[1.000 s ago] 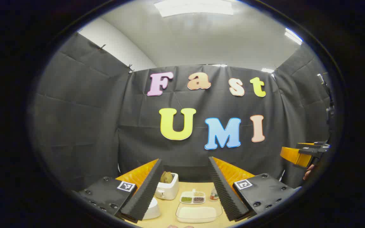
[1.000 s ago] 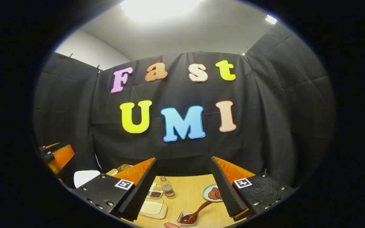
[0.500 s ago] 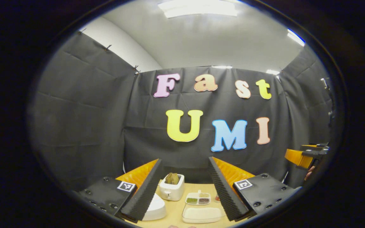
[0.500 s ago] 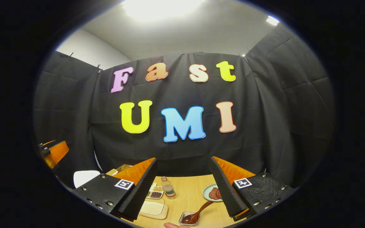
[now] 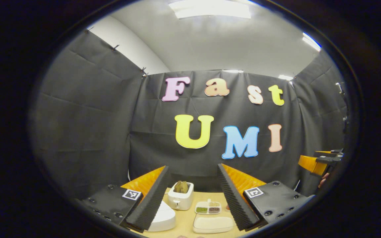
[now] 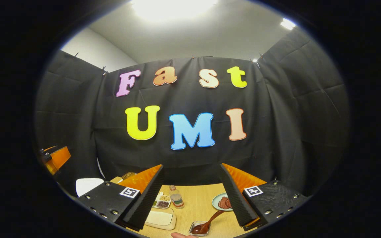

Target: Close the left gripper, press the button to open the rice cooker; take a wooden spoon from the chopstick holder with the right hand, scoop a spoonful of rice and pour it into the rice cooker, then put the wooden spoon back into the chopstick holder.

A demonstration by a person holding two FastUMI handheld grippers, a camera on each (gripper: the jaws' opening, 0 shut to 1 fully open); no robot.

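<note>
The left gripper (image 5: 192, 195) hangs above the near edge of the wooden table (image 5: 185, 218) with its two ridged fingers spread wide and nothing between them. Beyond its left finger sits the white rice cooker (image 5: 162, 218), lid down, partly hidden by that finger. Farther back stands a white holder (image 5: 180, 197) with brownish pieces sticking out of its top; it may be the chopstick holder, though it is too small here to be sure. Just right of it lies a small divided dish of grains (image 5: 208, 208), and nearer the camera a shallow white tray of rice (image 5: 213, 224). The right gripper (image 6: 192, 195) is likewise held over the table, fingers well apart and empty. Between them, low down, a wooden spoon (image 6: 207, 223) rests with its bowl in a small clear dish (image 6: 199, 228), handle slanting up to the right. A small bottle (image 6: 176, 197) stands farther back, with a pale green plate (image 6: 222, 202) of reddish food to its right, partly behind the right finger. The rice tray (image 6: 159, 219) and the grain dish (image 6: 162, 201) lie to the left, and the rice cooker (image 6: 88, 185) shows white at the far left.
</note>
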